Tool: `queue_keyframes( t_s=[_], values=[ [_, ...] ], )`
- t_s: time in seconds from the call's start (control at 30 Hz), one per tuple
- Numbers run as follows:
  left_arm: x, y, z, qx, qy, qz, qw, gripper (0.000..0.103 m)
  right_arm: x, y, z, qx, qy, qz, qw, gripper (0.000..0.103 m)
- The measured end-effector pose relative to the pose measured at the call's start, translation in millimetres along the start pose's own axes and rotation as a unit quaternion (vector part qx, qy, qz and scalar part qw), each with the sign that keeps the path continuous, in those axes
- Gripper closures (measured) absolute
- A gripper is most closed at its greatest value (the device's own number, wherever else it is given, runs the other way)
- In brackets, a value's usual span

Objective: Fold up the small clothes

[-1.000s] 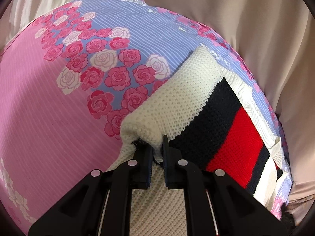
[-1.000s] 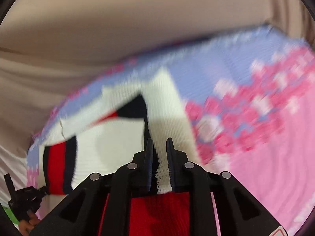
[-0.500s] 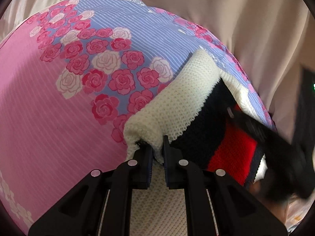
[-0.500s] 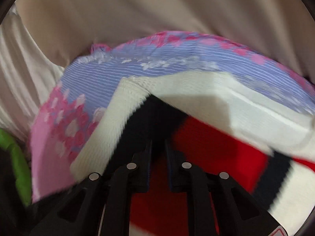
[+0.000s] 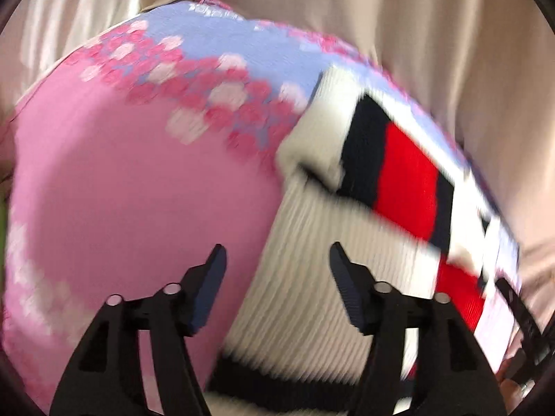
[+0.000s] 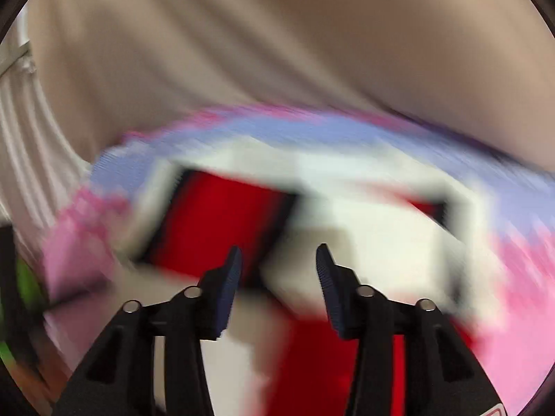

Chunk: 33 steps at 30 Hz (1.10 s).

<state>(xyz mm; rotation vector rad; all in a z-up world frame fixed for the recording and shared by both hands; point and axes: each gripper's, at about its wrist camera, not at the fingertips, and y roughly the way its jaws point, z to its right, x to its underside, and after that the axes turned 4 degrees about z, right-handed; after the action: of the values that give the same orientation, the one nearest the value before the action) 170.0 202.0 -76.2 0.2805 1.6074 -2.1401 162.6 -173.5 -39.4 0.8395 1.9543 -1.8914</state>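
The knitted sweater [image 5: 312, 294] is lying on the flowered bedsheet [image 5: 138, 180], cream body below and just ahead of the left gripper [image 5: 277, 260]; a folded-over part with black and red stripes is resting further ahead and to its right — probably laid there so the garment narrows toward a tidy rectangle.

Left gripper: jaws have just been opening and are now standing wide; nothing is pinched between them; the sweater's left edge is running through the gap underneath, not touched by either pad as far as the blur allows. It is tilting steeply downward over the cloth, which suits letting a fold go.

Right gripper [image 6: 277, 263]: jaws have likewise just been opening, now standing moderately apart; nothing is clamped between them; the red-and-black striped panel is lying just ahead of its left finger, cream knit ahead of its right. This view is heavily smeared — exact contact cannot be told.

Judgement: both hands are letting go of a fold; the sweater is looking partly folded, with more folds likely needed.

Beige cloth [image 5: 416, 34] is hanging beyond the bedsheet.
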Motion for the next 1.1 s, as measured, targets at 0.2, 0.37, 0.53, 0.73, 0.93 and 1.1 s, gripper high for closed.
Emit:
queue_keyframes(
  t_s=[0.2,0.37,0.53,0.73,0.93,1.1],
  values=[
    [87.2,-29.4,-28.5,0.002,-0.015,-0.068,0.9976,0.038,145.4,-99.1,126.7,0.078,0.112,-0.124,0.983,0.048],
    [130.8,-45.2,-22.4,0.006,-0.021,-0.077,0.9968,0.028,226.5,-120.0,133.3,0.011,0.18,-0.165,0.97,0.042],
    [149.1,-49.7,-12.9,0.015,-0.04,-0.087,0.9953,0.028,235.4,-111.3,91.6,-0.03,0.135,-0.147,0.979,0.028],
    [143.7,-50.3,-17.0,0.032,-0.068,-0.107,0.9914,0.09,218.6,-95.0,81.5,-0.061,0.141,-0.138,0.978,0.089],
    [141.9,-102.8,-11.5,0.058,-0.038,-0.102,0.9924,0.091,193.7,-159.4,94.3,-0.052,0.137,-0.071,0.987,0.091],
    [196.8,-118.0,-4.6,0.044,0.026,-0.182,0.9819,0.091,221.3,-194.9,106.0,-0.024,0.102,-0.114,0.988,0.092]
  ],
)
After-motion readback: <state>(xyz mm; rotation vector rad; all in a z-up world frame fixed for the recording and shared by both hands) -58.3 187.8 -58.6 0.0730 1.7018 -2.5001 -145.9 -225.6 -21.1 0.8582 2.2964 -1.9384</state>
